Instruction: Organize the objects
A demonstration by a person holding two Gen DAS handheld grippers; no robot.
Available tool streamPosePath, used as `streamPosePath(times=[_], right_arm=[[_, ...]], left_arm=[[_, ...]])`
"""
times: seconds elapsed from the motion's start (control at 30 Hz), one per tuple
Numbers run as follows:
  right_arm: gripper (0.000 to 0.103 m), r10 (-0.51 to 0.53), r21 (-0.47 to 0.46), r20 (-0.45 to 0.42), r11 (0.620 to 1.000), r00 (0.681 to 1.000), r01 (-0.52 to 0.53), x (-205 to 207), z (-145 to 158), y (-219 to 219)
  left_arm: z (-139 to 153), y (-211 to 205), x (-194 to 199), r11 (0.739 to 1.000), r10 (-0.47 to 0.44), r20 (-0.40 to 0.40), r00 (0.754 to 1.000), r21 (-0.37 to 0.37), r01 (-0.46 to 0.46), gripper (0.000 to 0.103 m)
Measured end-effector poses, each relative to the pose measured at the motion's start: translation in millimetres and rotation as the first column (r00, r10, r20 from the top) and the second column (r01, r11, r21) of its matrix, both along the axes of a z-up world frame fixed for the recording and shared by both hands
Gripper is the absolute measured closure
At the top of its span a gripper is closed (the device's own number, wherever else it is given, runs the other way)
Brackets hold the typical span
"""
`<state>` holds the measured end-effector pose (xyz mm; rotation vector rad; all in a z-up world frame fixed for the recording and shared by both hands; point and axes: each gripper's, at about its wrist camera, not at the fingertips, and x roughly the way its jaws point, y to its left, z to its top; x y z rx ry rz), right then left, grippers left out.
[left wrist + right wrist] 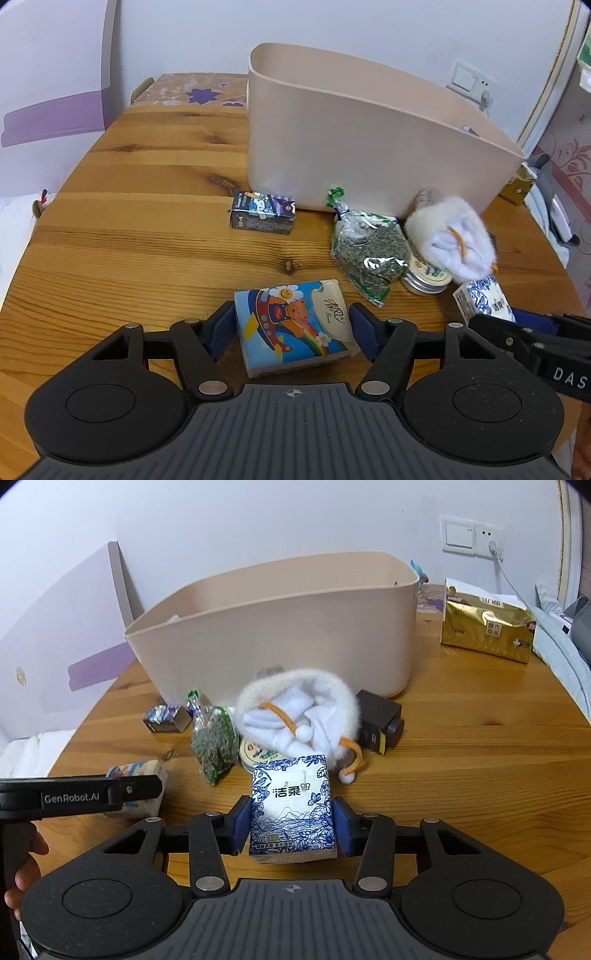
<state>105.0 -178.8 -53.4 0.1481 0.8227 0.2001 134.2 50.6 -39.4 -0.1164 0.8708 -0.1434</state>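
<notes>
My left gripper [293, 328] is shut on a cartoon-bear tissue pack [295, 325], pads pressed on both its sides, at the table. My right gripper [291, 823] has its pads at both sides of a blue-and-white tissue pack [293, 808], shut on it. A beige plastic bin [354, 155], also in the right wrist view [280, 627], stands behind. In front of it lie a small dark carton [263, 216], a bag of dried herbs [365, 254], a round tin [428, 278] and a white fluffy pouch [299, 712].
A dark brown box [380, 720] sits right of the pouch. A gold tissue package [487, 626] lies at the far right near the wall socket [472, 537]. The round wooden table [129, 229] drops off at its left edge.
</notes>
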Motion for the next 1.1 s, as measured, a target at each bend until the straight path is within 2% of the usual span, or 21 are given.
streamPosePath(times=[0.57, 1.1], right_arm=[[0.059, -0.017, 0.038, 0.102, 0.999, 0.995, 0.013, -13.7, 35.0, -18.3], [0.059, -0.066, 0.047, 0.238, 0.997, 0.969, 0.056, -13.5, 76.7, -48.7]], left_arm=[[49.7, 1.7, -19.7, 1.0, -0.008, 0.121, 0.993, 0.01, 0.007, 0.036], [93.0, -5.3, -18.1, 1.0, -0.02, 0.236, 0.972, 0.027, 0.014, 0.036]])
